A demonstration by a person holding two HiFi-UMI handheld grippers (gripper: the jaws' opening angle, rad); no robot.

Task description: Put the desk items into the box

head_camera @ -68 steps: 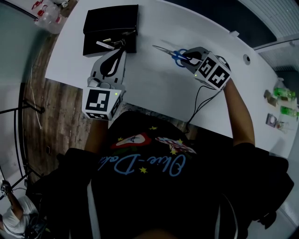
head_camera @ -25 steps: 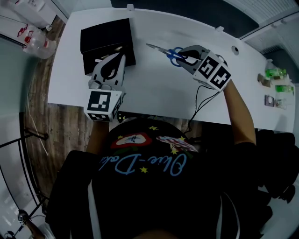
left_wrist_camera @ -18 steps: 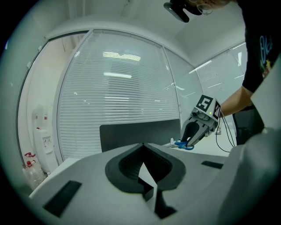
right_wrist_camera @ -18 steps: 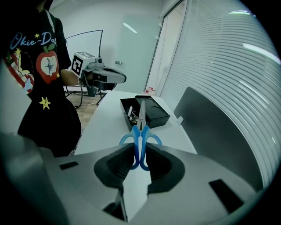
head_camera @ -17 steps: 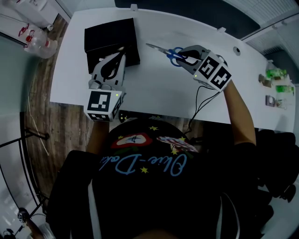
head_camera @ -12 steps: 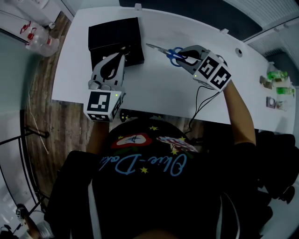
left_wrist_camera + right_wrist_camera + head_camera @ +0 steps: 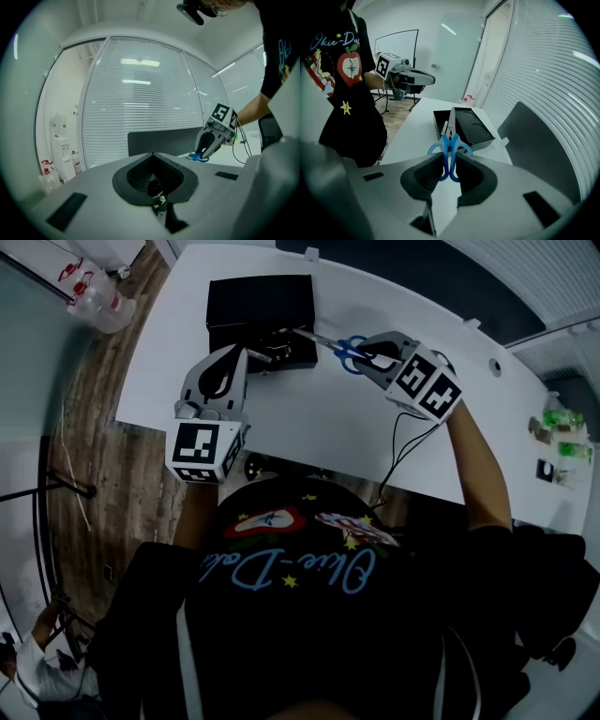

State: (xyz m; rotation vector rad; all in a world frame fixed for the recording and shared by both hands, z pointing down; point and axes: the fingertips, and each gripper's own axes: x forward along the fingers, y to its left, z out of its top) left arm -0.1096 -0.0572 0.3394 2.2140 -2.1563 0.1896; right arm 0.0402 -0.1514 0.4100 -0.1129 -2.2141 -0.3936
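Note:
The open black box lies at the table's far left, and in the right gripper view the box shows a pale stick inside. Blue-handled scissors hang in my right gripper, which is shut on their handles. Their blades point at the box and reach over its right edge. In the right gripper view the scissors stand straight ahead of the right gripper. My left gripper hovers at the box's near left side. The left gripper looks shut on a small shiny metal item, which I cannot identify.
The white table runs right, with a round cable hole and a cable trailing over its near edge. Green items sit at the far right. Water bottles stand on the wooden floor left of the table.
Both grippers have shifted across the table. The scissors' blades now overlap the box's right edge. The left gripper, earlier over the box's near corner, is now beside its near left side.

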